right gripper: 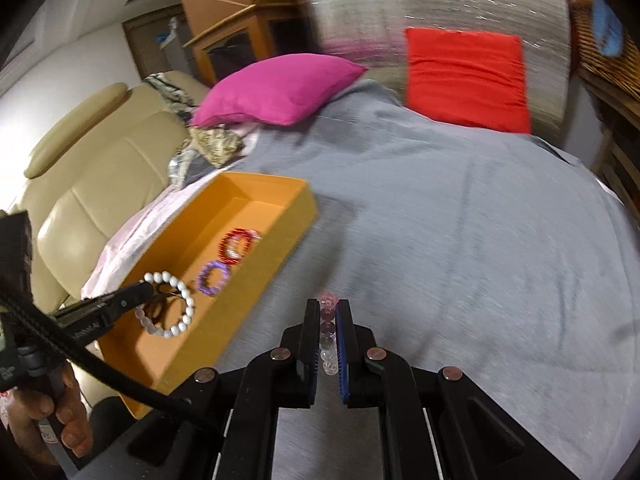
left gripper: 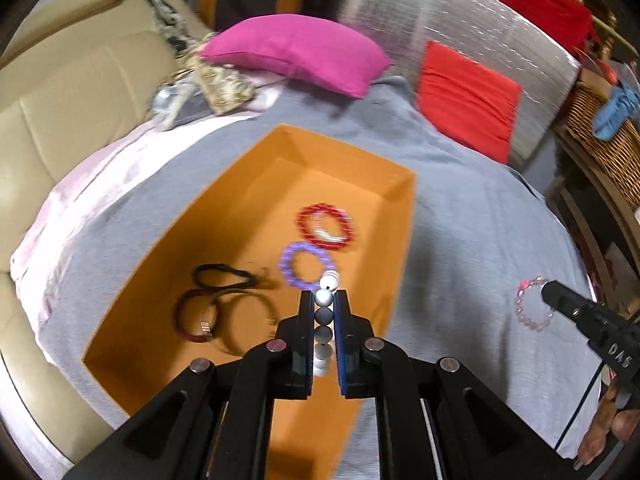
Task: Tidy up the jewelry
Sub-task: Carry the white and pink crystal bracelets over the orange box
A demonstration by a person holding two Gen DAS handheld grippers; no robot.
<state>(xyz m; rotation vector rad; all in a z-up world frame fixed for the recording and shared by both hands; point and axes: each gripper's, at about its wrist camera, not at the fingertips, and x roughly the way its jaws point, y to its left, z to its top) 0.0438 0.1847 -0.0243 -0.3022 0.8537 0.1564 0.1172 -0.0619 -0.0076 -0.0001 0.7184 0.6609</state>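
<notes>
Already in the orange box: red bead bracelet, purple bead bracelet, dark bangles near the left wall. Left gripper clamped on white bead bracelet, above the box. Right gripper clamped on pink bead bracelet, over the grey blanket beside the box. Remaining, by judgement: deposit both.

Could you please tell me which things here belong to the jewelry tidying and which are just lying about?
Job:
- orange box
- white bead bracelet, in the left gripper
- pink bracelet, in the right gripper
- red bracelet
- purple bracelet

Lying about:
- magenta pillow
- red cushion
- beige chair
</notes>
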